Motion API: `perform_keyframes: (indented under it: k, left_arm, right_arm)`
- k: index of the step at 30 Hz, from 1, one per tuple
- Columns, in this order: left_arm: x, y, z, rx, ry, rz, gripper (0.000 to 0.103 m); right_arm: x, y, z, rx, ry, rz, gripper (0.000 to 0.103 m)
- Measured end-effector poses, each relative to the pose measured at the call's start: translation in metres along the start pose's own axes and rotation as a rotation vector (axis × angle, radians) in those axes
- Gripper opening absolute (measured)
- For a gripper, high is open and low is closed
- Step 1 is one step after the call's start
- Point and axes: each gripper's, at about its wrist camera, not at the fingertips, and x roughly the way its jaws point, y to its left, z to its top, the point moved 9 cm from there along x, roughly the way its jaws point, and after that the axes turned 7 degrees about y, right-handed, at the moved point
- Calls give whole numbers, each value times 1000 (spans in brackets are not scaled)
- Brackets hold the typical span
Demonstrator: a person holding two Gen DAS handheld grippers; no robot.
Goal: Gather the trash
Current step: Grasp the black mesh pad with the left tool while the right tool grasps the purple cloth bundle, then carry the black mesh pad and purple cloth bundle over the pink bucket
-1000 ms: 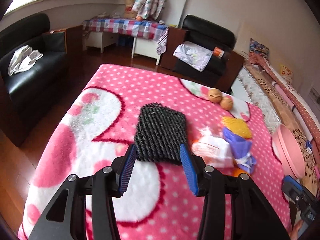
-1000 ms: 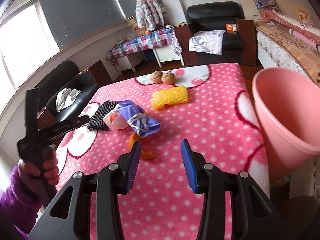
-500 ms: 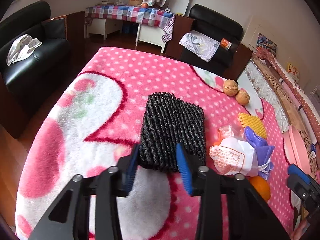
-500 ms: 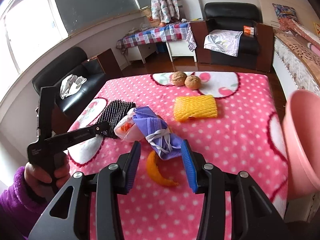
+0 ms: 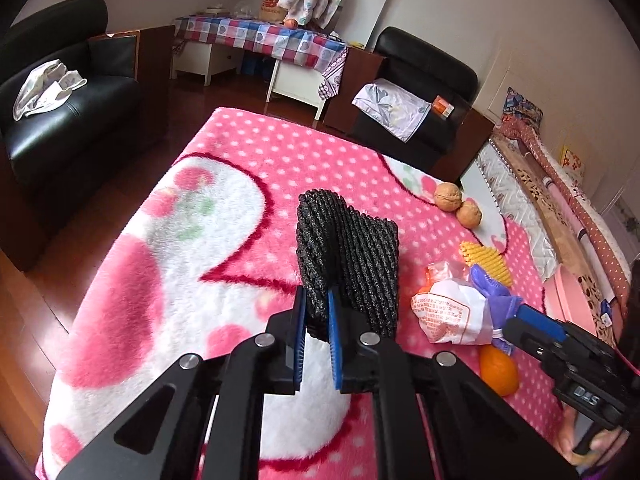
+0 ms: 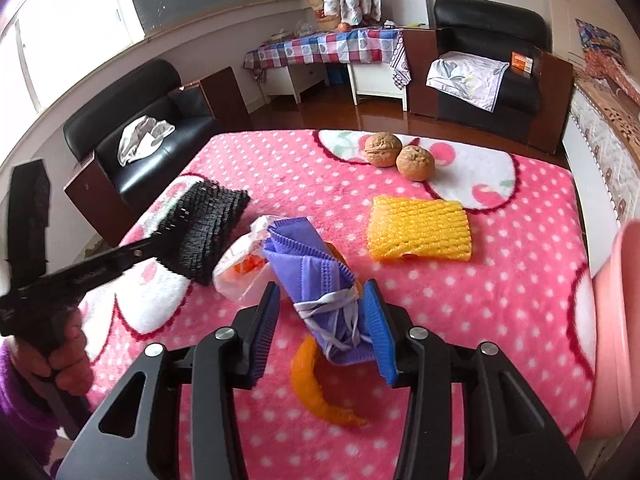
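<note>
My left gripper (image 5: 317, 336) is shut on the near edge of a black foam net (image 5: 352, 252), which is folded and tilted up off the pink blanket (image 5: 240, 168); it also shows in the right wrist view (image 6: 208, 224). My right gripper (image 6: 322, 328) is open, its jaws on either side of a folded purple face mask (image 6: 316, 280) without pressing it. Beside the mask lie a white plastic bag (image 6: 240, 272), an orange peel (image 6: 316, 392), a yellow foam net (image 6: 420, 232) and two walnuts (image 6: 400, 154).
A pink bin (image 6: 616, 320) stands at the table's right edge; it also shows in the left wrist view (image 5: 568, 300). Black sofas (image 5: 60, 112), a checked-cloth table (image 5: 264, 40) and a bed (image 5: 560, 184) surround the table.
My left gripper has closed on the black net and lifted its edge. My right gripper has moved forward and down until its jaws straddle the purple mask.
</note>
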Motion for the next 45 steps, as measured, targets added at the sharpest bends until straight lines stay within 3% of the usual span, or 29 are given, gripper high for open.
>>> perform_keyframes:
  k: [9,13,25,34,45]
  left_arm:
    - [-12,-4,-3,-1,-7,-21,9]
    - [-16,-9,-4,10,-14,-23,9]
    - [-48,-37,-2,44,-66,-62,9]
    - [-63,-80,-9,108,-77,-123,9]
    - [-63,-160,-19,230,-63,-195,9]
  right_arm:
    - [12,-9,-2,3,25,20,50]
    - [9,-11,-7,8,31,33,38]
    - [-39,-23,-18,101,-71,63,36]
    - [-78,-45,-31,174,-141,49,36]
    - [-115,-93,-49,271,-215,-9,36]
